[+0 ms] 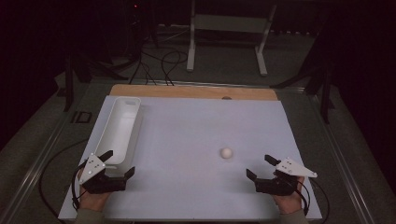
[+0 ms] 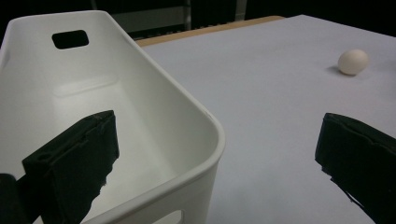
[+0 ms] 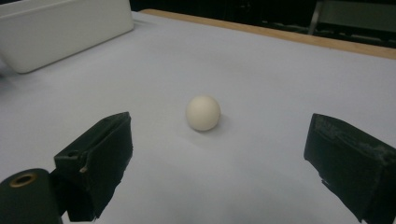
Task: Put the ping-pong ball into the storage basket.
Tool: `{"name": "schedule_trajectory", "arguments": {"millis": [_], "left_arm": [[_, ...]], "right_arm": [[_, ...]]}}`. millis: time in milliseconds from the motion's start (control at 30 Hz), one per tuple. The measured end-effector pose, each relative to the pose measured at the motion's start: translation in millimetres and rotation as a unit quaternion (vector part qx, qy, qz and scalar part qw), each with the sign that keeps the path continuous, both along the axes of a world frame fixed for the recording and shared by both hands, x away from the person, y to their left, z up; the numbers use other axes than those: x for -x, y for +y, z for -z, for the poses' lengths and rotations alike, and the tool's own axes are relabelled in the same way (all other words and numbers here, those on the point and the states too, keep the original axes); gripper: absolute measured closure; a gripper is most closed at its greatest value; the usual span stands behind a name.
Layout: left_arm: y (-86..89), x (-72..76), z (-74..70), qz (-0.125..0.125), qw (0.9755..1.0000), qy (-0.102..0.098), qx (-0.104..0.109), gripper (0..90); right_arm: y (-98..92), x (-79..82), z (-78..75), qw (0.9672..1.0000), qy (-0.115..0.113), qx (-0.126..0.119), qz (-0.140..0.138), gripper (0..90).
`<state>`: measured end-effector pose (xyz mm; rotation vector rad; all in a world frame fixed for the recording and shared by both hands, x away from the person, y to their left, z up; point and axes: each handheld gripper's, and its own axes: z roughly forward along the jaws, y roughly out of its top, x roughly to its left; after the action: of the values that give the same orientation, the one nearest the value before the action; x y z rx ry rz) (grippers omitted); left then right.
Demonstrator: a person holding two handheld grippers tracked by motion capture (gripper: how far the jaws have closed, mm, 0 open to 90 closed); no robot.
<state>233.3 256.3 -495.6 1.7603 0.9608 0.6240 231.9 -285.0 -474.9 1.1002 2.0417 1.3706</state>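
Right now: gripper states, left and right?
Left gripper: open, empty, at the white bin's near end.
Right gripper: open, empty, ball ahead.

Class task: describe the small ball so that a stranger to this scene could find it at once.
Start at the white table, with a long white bin at its left. The ball lies right of centre, just ahead of the right gripper. It is the lone small, round, off-white thing there.

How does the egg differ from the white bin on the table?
The egg is small and rounded; the bin is long, boxy and far larger. The egg is a closed solid shape, while the bin is open on top, empty, with a handle slot in its end wall. The egg lies ahead of the right hand-held gripper; the bin sits by the left hand-held gripper. Both are whitish and rest on the table.
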Motion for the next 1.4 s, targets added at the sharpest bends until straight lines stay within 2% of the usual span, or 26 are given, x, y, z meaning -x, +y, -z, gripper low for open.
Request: {"name": "schedule_trajectory", "arguments": {"millis": [367,800,1400], "left_arm": [[0.0,0.1,0.3,-0.001,1.0000,-0.001,0.001,0.4],[0.1,-0.1,0.3,-0.001,1.0000,-0.001,0.000,0.6],[-0.2,-0.2,0.4,0.000,1.0000,-0.001,0.000,0.7]], "right_arm": [[2.5,-5.4,-6.2,0.9999,0.011,0.010,0.009,7.2],[10.7,-11.9,-13.8,0.9996,0.020,0.021,-0.006,7.3],[18.2,-20.8,-22.9,0.9993,0.025,0.029,-0.003,7.3]]}}
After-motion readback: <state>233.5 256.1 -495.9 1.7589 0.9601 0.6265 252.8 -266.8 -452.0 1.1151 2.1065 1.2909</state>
